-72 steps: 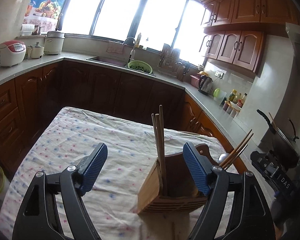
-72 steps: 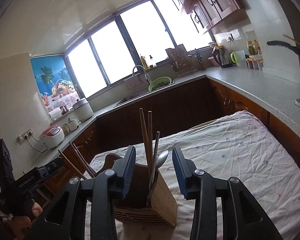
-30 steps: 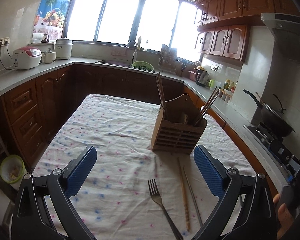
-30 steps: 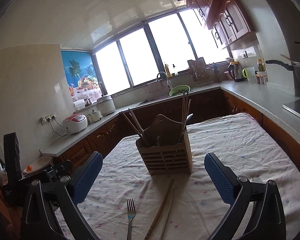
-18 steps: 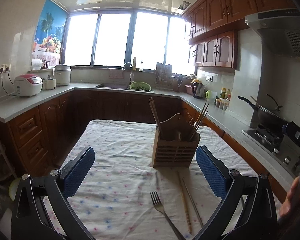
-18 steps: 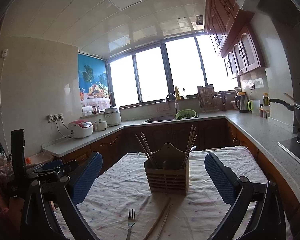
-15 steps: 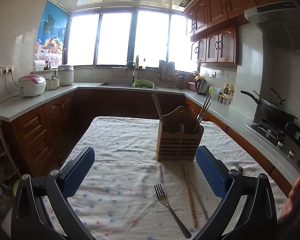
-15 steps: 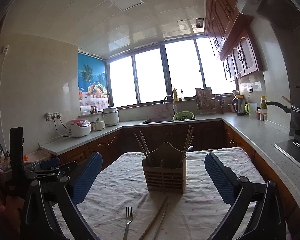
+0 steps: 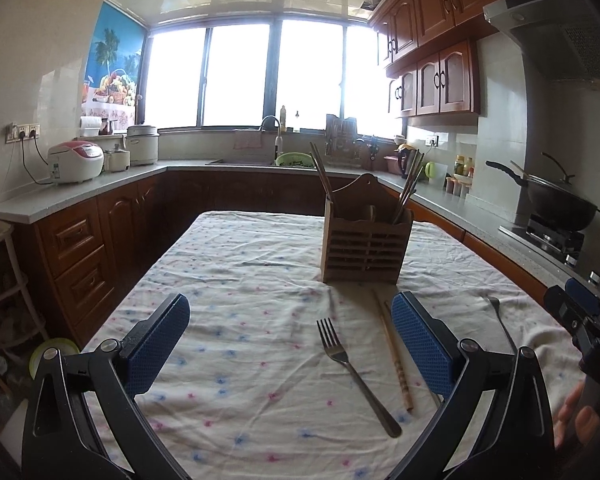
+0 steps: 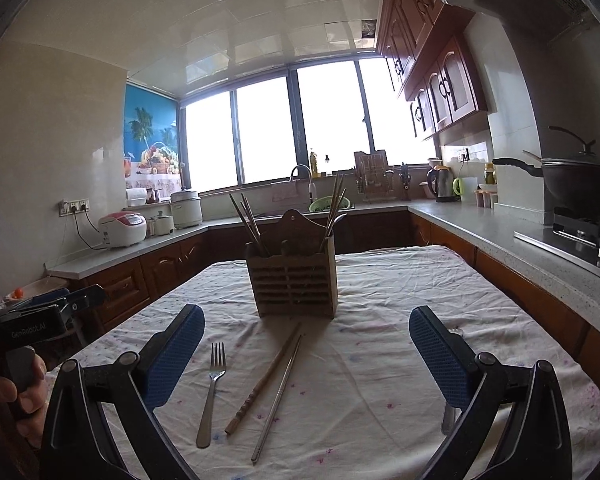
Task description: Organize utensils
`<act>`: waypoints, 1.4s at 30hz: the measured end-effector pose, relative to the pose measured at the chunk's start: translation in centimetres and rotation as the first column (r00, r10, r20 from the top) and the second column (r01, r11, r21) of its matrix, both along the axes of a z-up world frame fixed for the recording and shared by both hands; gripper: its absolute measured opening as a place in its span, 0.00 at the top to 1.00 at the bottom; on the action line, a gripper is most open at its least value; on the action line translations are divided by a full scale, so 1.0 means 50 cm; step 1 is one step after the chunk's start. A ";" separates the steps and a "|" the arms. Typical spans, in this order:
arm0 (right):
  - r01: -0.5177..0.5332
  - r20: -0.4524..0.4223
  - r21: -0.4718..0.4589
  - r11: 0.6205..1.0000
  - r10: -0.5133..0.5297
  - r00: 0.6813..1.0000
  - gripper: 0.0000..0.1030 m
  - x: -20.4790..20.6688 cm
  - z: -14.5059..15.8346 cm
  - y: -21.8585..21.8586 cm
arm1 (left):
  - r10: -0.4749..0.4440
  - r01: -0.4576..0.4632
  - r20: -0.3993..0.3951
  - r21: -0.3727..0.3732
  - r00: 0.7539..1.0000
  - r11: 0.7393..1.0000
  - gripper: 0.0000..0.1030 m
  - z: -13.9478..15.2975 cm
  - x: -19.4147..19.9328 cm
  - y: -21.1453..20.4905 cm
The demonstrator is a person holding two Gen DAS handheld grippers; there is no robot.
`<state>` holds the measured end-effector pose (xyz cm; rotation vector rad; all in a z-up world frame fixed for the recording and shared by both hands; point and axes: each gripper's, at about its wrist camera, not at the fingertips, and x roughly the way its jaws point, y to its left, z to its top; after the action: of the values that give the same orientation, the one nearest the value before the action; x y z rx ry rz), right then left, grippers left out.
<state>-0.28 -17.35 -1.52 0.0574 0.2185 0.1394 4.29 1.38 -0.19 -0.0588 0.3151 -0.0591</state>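
A slatted wooden utensil holder (image 9: 366,248) (image 10: 294,282) stands upright mid-table with chopsticks (image 9: 409,186) (image 10: 249,220) sticking out of it. On the cloth in front of it lie a metal fork (image 9: 354,370) (image 10: 212,388), a wooden chopstick (image 9: 394,354) (image 10: 262,380) and a metal chopstick (image 10: 278,394). A second utensil (image 9: 500,322) (image 10: 449,410) lies further right, partly hidden by my right finger. My left gripper (image 9: 290,340) and right gripper (image 10: 306,354) are both open and empty, held back from the holder, above the near cloth.
The table wears a white dotted cloth (image 9: 236,280). Dark wood cabinets and a grey counter (image 9: 80,190) ring the room. A wok (image 9: 556,200) sits on the stove at right, a rice cooker (image 9: 75,161) at left.
Both grippers have pulled back from the holder, where they stood close over it, and opened wide. The fork and chopsticks on the cloth have come into view.
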 end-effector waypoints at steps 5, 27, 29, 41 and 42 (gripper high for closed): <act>0.008 0.021 0.012 1.000 -0.008 1.000 0.00 -0.019 0.006 -0.004 | -0.015 0.015 0.005 0.013 1.000 1.000 0.00 -0.004 -0.013 -0.013; 0.027 -0.009 0.023 0.999 -0.027 1.000 0.00 -0.041 -0.042 -0.004 | -0.005 0.005 -0.008 0.039 1.000 0.999 0.00 -0.039 -0.045 -0.033; 0.028 -0.010 0.029 0.999 -0.028 1.000 0.00 -0.041 -0.041 -0.005 | -0.004 0.005 -0.011 0.040 1.000 0.999 0.00 -0.039 -0.045 -0.033; 0.030 0.004 0.030 0.999 -0.030 1.000 0.00 -0.047 -0.034 -0.002 | 0.002 -0.002 -0.016 0.037 1.000 0.999 0.00 -0.039 -0.044 -0.030; 0.029 0.005 0.029 0.999 -0.029 1.000 0.00 -0.047 -0.034 -0.001 | 0.003 -0.002 -0.016 0.037 1.000 0.999 0.00 -0.039 -0.044 -0.030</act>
<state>-2.64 -17.41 -3.21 0.0887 0.2101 0.1140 2.11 -0.14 -2.12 -0.0229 0.3320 -0.0504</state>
